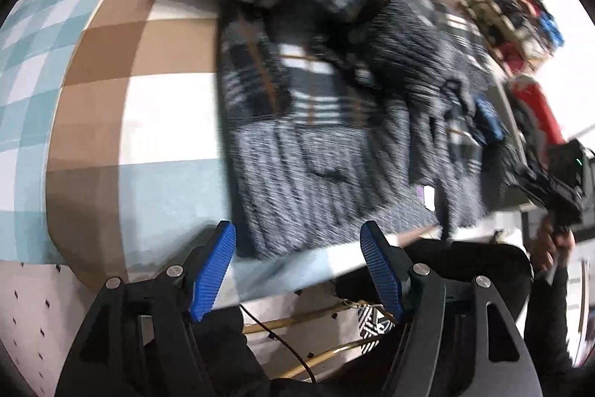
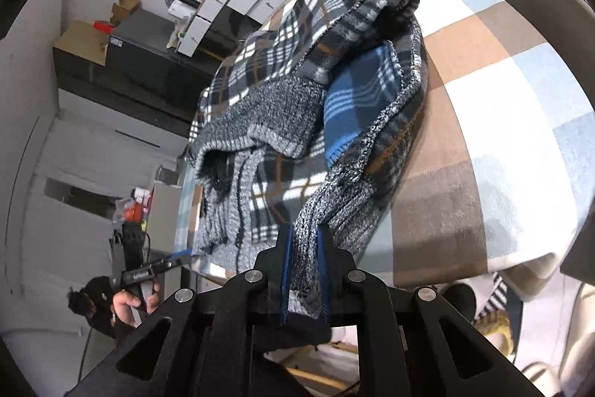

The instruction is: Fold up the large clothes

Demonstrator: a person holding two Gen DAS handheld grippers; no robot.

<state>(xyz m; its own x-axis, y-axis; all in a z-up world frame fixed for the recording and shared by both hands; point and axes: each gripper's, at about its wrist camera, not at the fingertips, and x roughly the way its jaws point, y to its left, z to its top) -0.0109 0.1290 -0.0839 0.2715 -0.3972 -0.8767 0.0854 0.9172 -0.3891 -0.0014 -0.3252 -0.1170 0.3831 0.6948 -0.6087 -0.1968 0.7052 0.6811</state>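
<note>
A grey knit garment with plaid lining (image 2: 282, 92) lies rumpled and partly folded across a bed covered in a checked blanket (image 2: 483, 92) of brown, white and pale blue — its knit hem reaching the near edge. The right hand-held gripper (image 2: 303, 270) is clamped tight on a bunched grey knit edge of the garment, which rises between its blue pads (image 2: 284, 270). The left hand-held gripper (image 1: 297, 270) hangs over the near edge of the garment with its jaws apart and nothing between them — in the right wrist view it appears low at the left, in a person's hand (image 2: 130, 304).
</note>
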